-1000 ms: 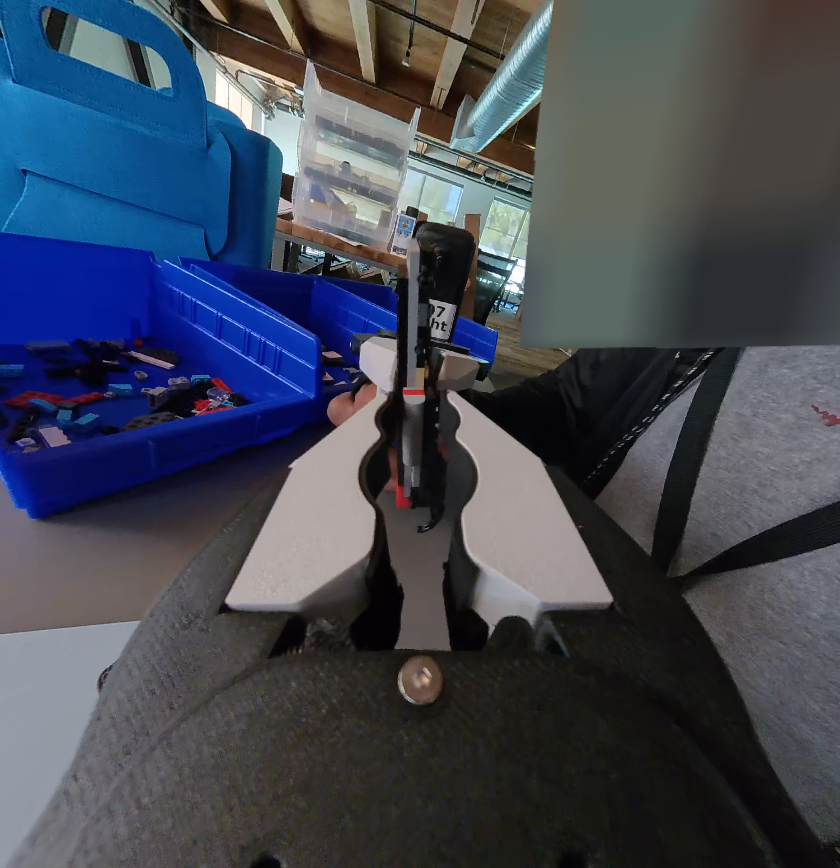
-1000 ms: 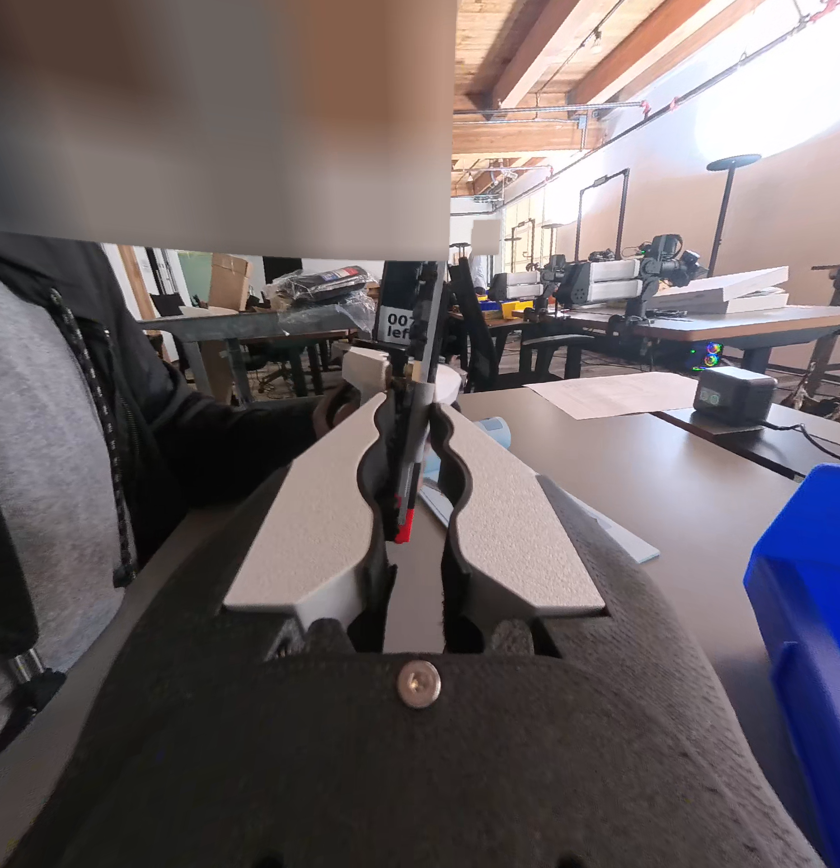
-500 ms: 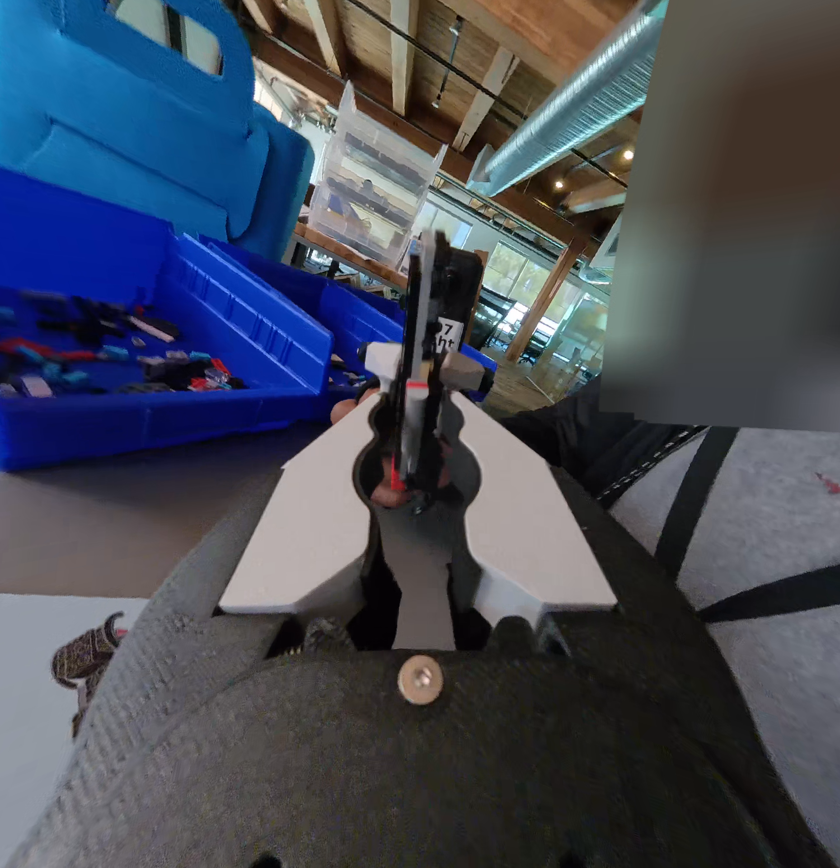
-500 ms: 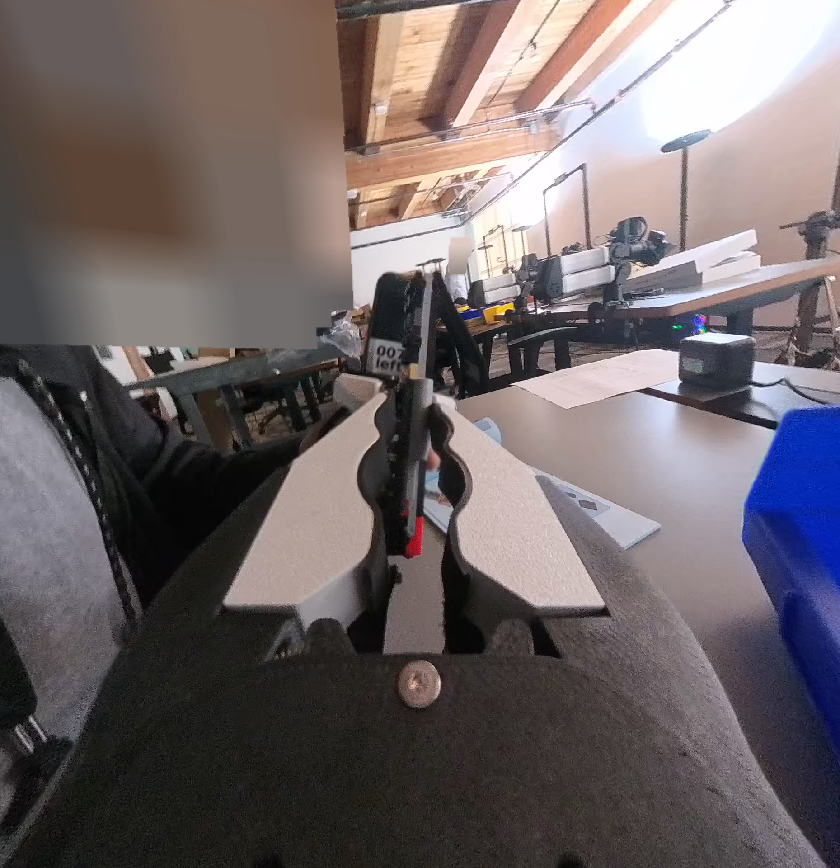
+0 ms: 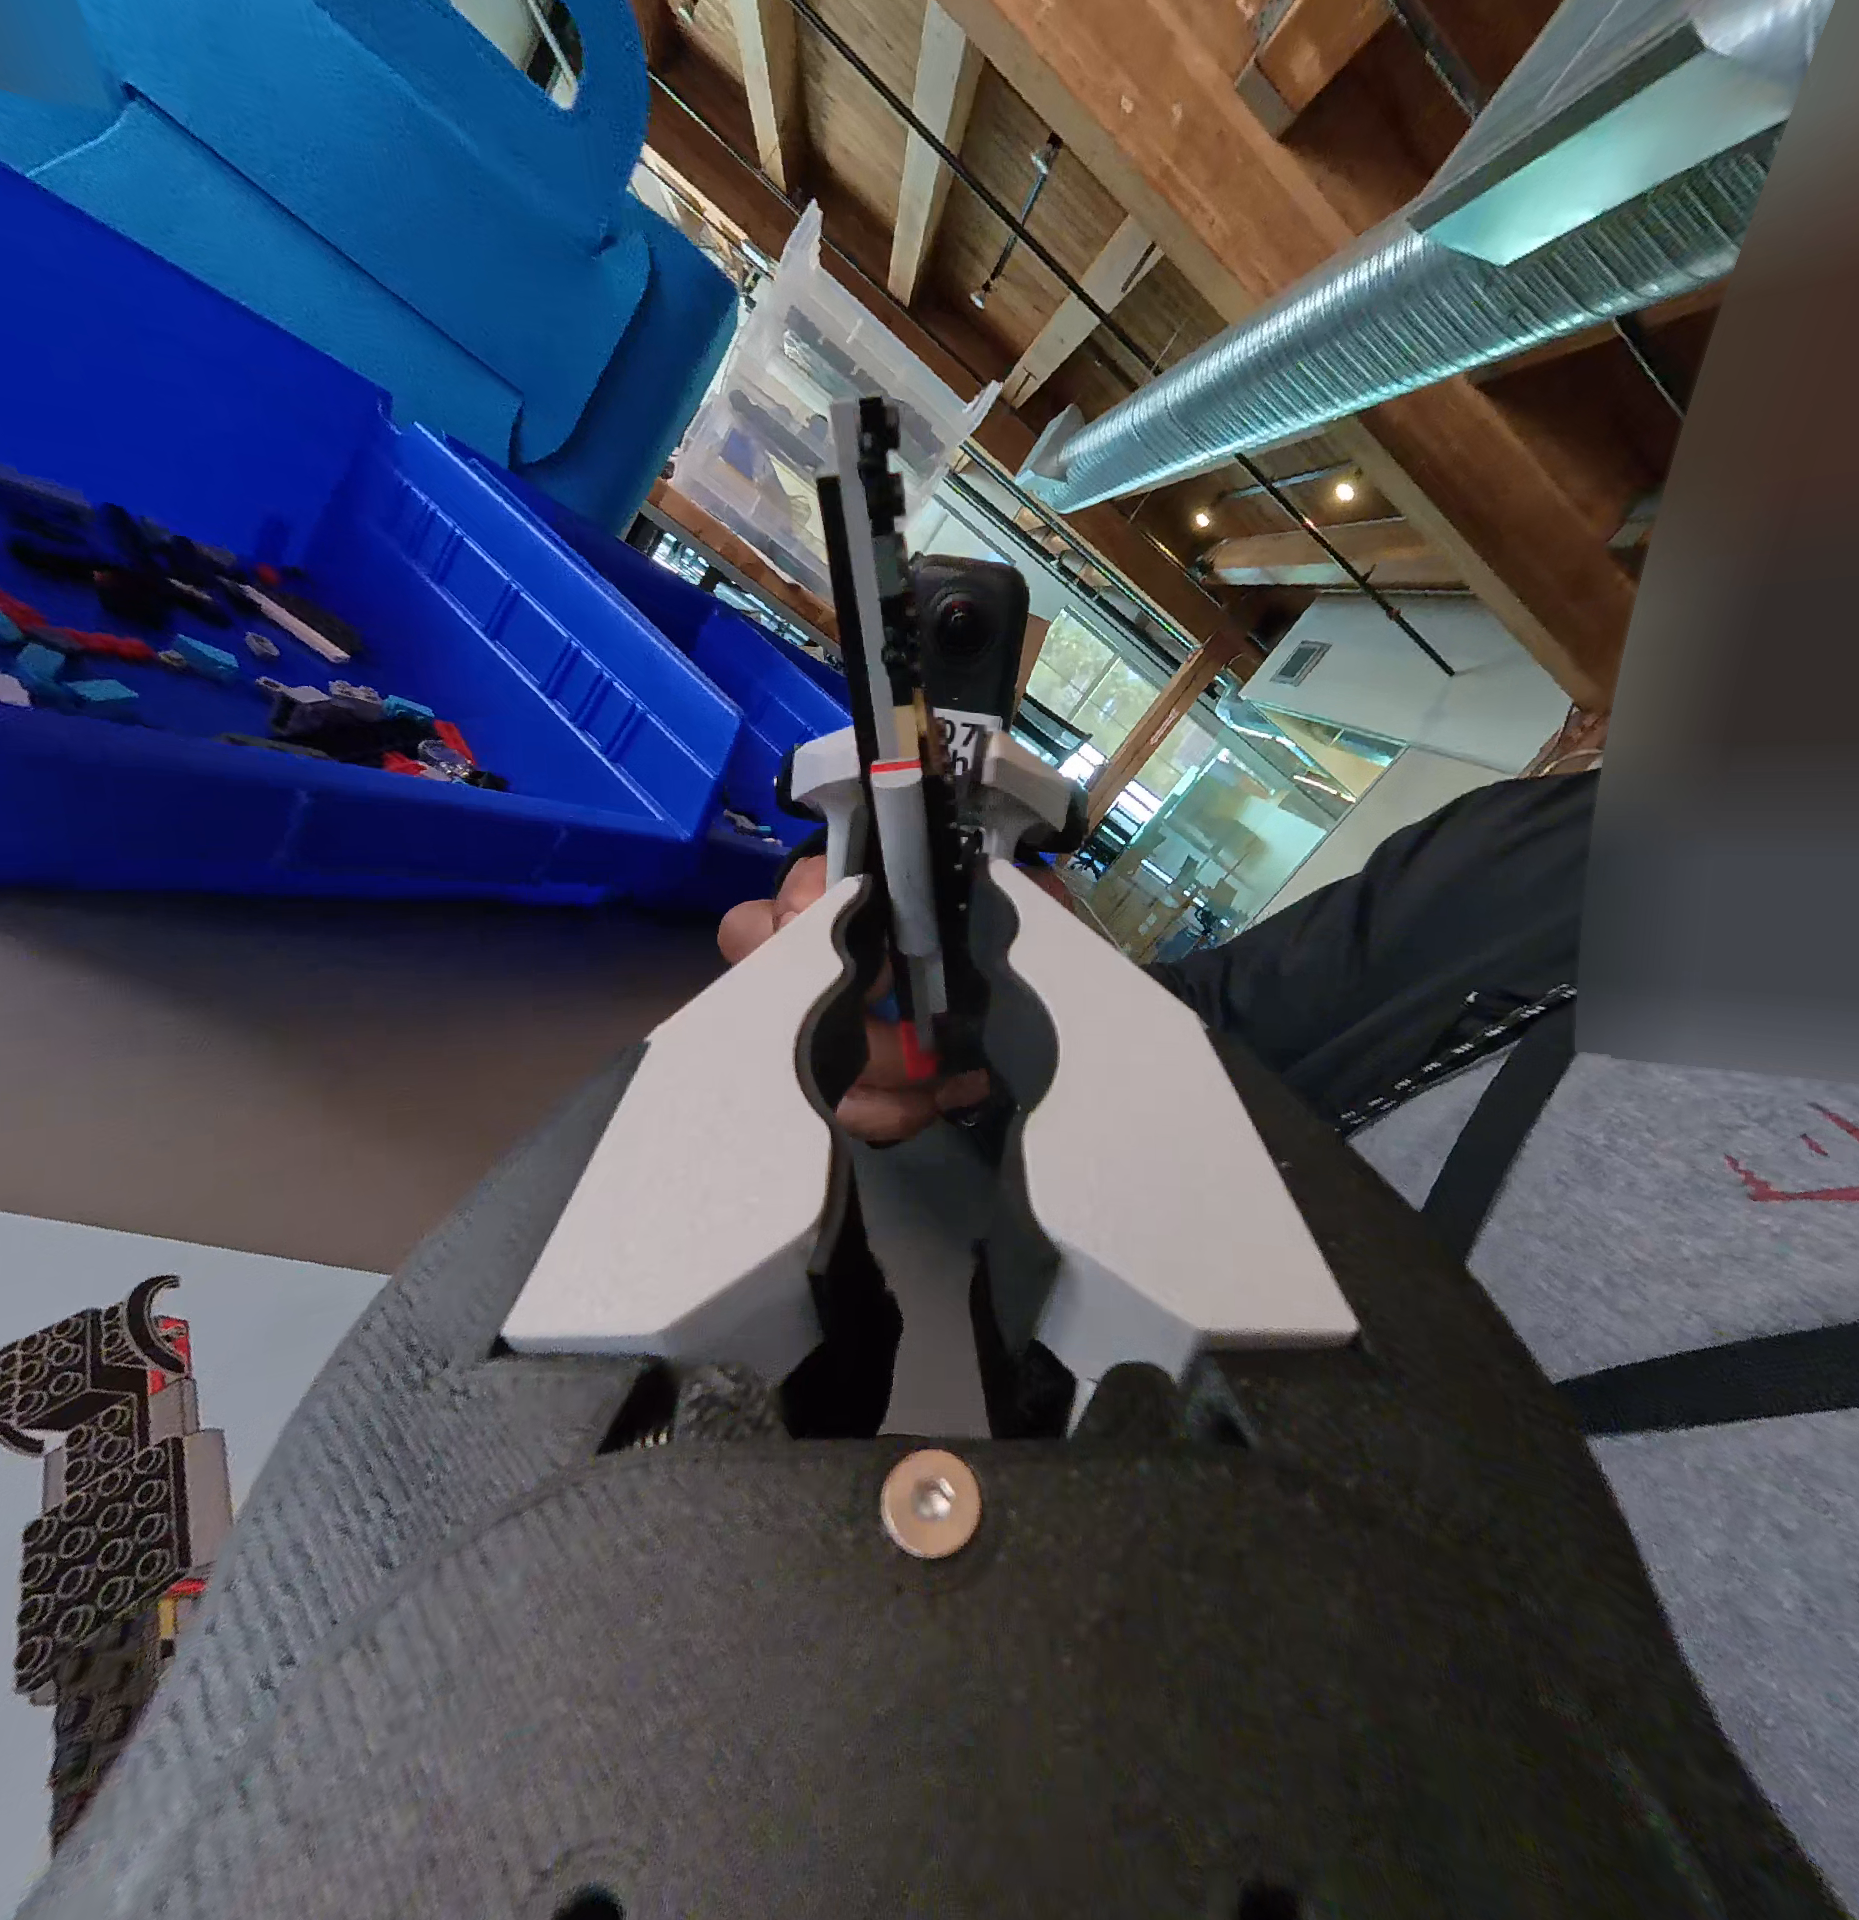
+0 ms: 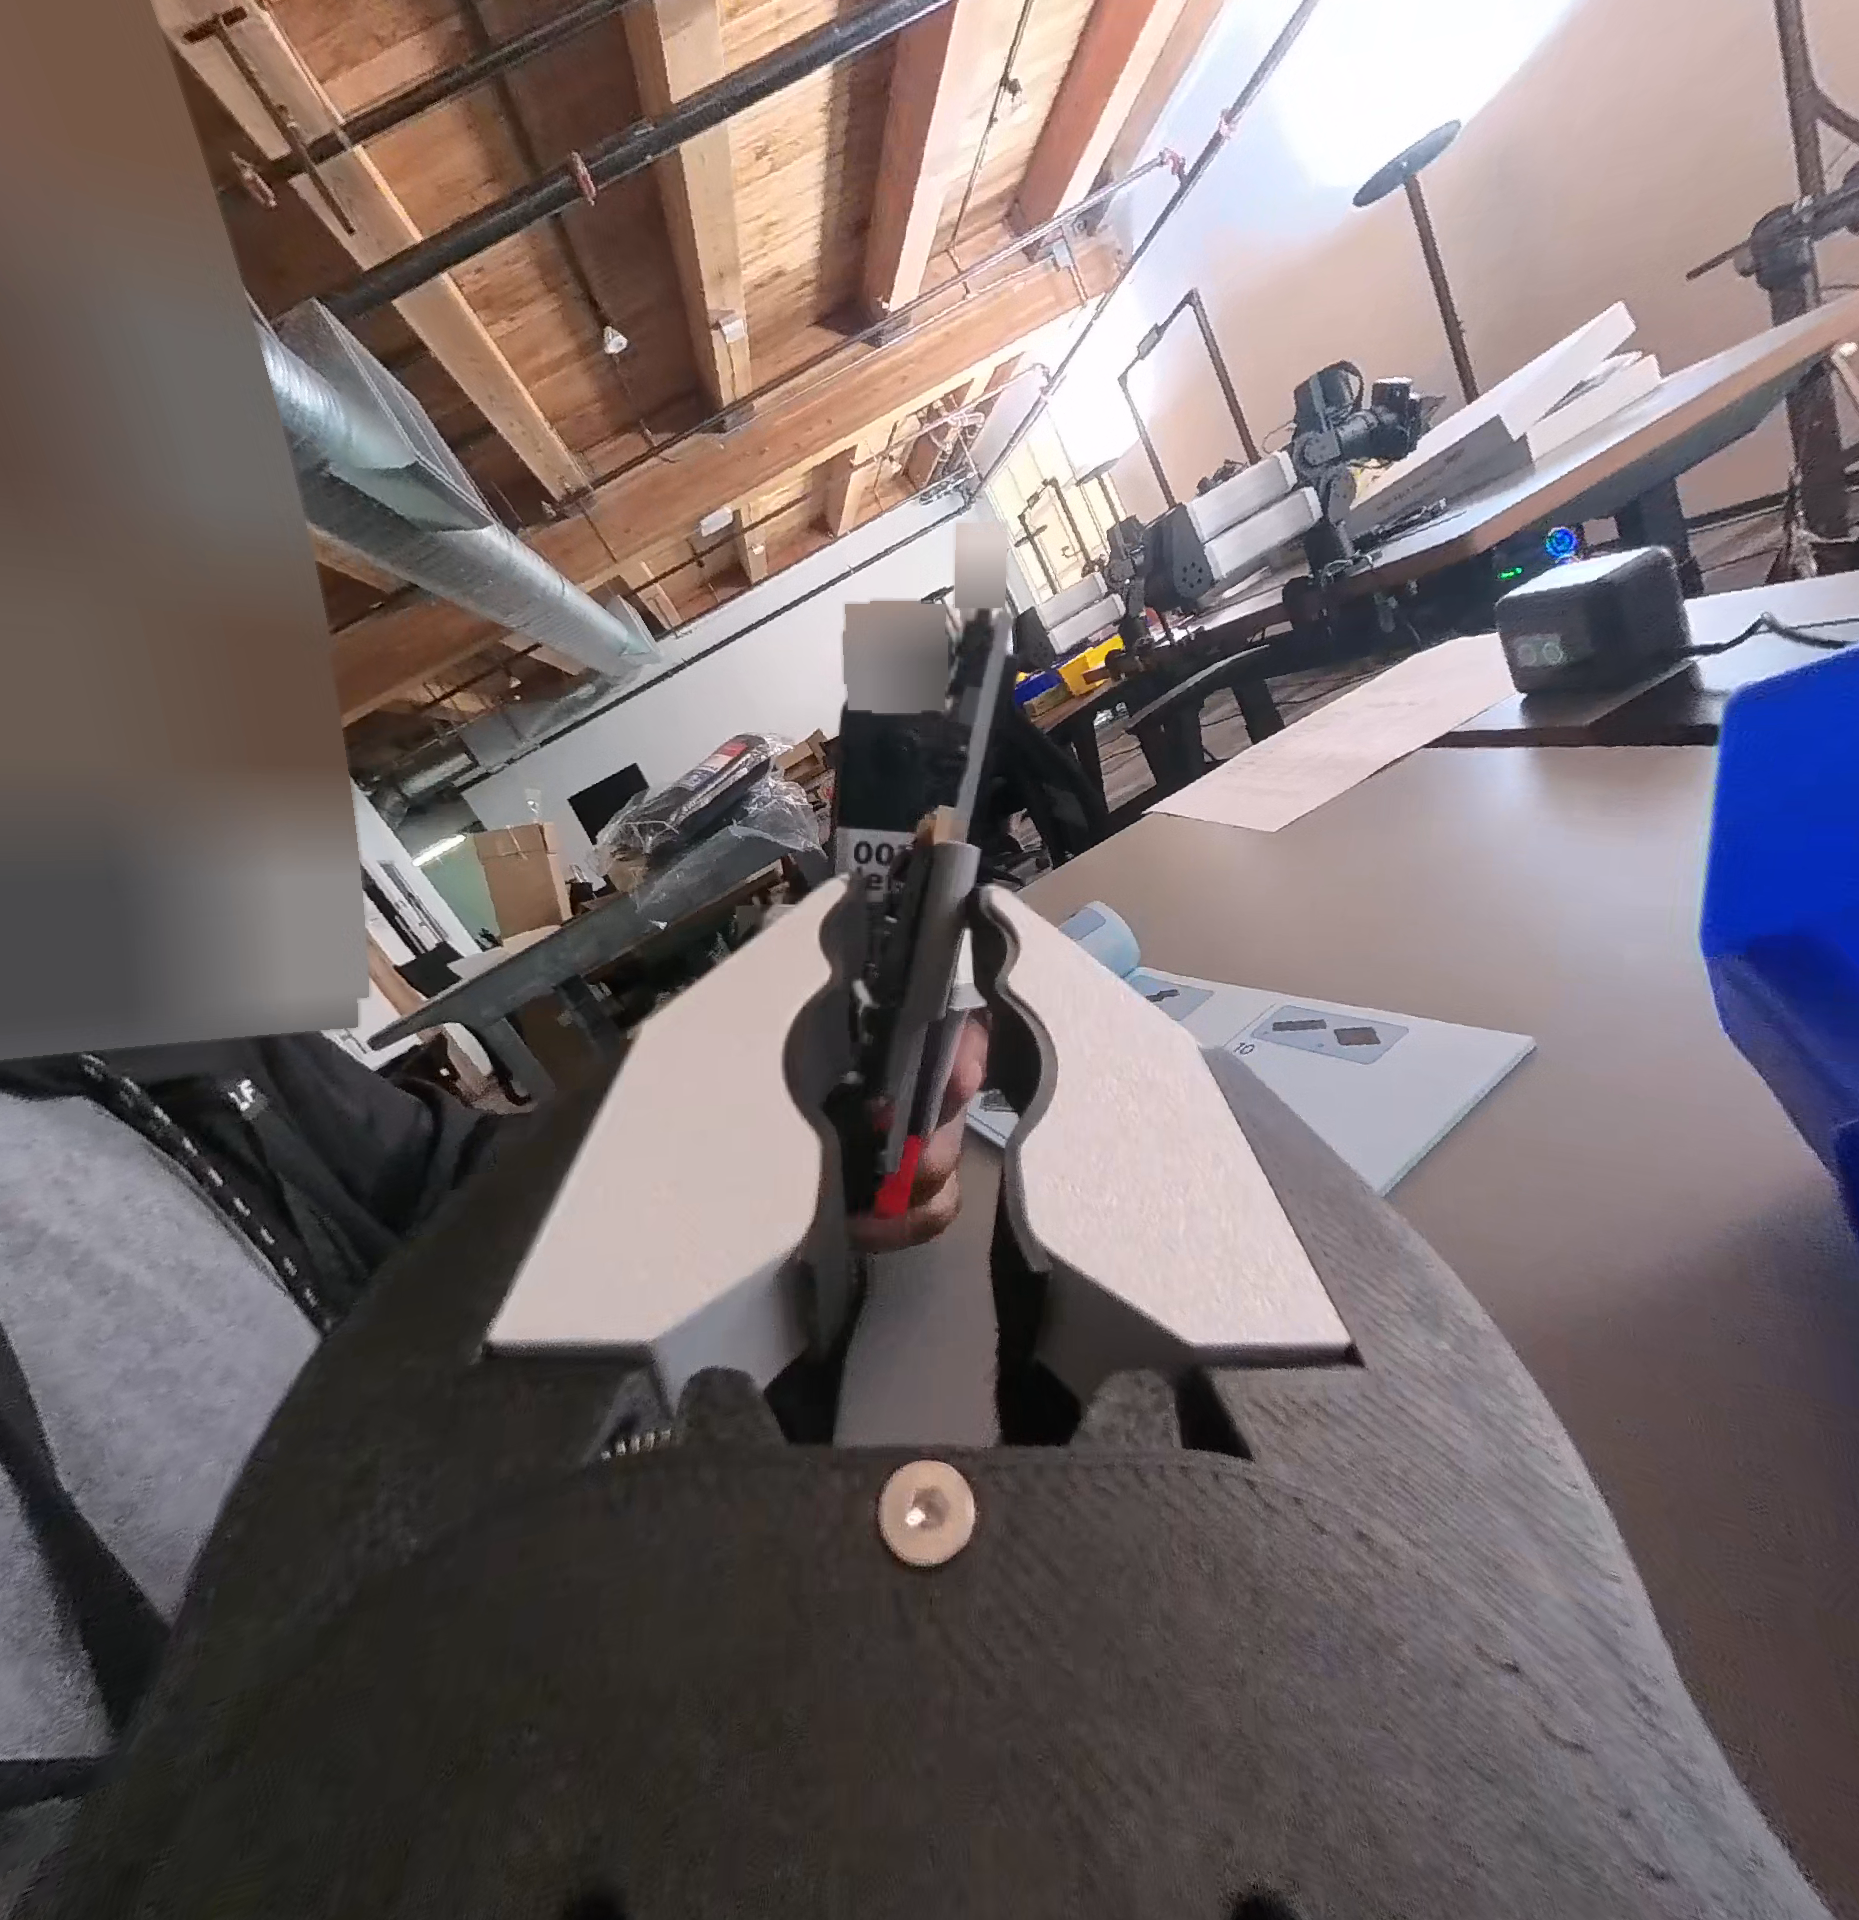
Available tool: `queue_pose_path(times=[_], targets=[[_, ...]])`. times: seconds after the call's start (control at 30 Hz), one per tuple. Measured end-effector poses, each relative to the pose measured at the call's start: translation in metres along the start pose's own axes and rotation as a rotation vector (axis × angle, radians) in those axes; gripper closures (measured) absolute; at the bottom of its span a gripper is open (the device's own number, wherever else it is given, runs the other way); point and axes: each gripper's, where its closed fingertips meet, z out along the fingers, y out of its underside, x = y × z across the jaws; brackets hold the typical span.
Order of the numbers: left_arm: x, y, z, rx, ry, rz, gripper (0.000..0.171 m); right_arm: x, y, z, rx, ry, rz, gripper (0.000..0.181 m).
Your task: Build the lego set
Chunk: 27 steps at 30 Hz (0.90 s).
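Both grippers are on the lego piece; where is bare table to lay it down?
Bare brown table lies between the instruction booklet, the blue bin and the loose sheet. In the left wrist view, a strip between the blue parts tray and the white printed sheet is free. The tray itself is crowded.

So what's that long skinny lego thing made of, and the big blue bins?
The lego assembly looks like hard, smooth plastic: crisp edges, flat grey, black and red pieces, little studs along the top. The blue bins also look like moulded plastic, slightly glossy, with stiff ribs pressed into the wall. The gripper fingers holding the assembly look matte and grainy, maybe printed plastic, though I can't be sure.
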Motion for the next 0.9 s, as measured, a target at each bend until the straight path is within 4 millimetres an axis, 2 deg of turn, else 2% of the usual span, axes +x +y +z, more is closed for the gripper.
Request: queue_pose_path(times=[0.2,0.27,0.9], targets=[[-0.004,-0.007,-0.005,0.053,-0.003,-0.04,0.157,-0.001,0.01,0.002,-0.072,-0.022,0.029,0.154],[-0.003,-0.007,-0.005,0.054,0.008,-0.052,0.156,0.001,0.009,0.001,-0.065,-0.009,0.043,0.163],[-0.007,-0.007,-0.003,0.104,0.038,-0.211,0.156,0.009,0.009,0.0,-0.059,0.03,0.045,0.164]])
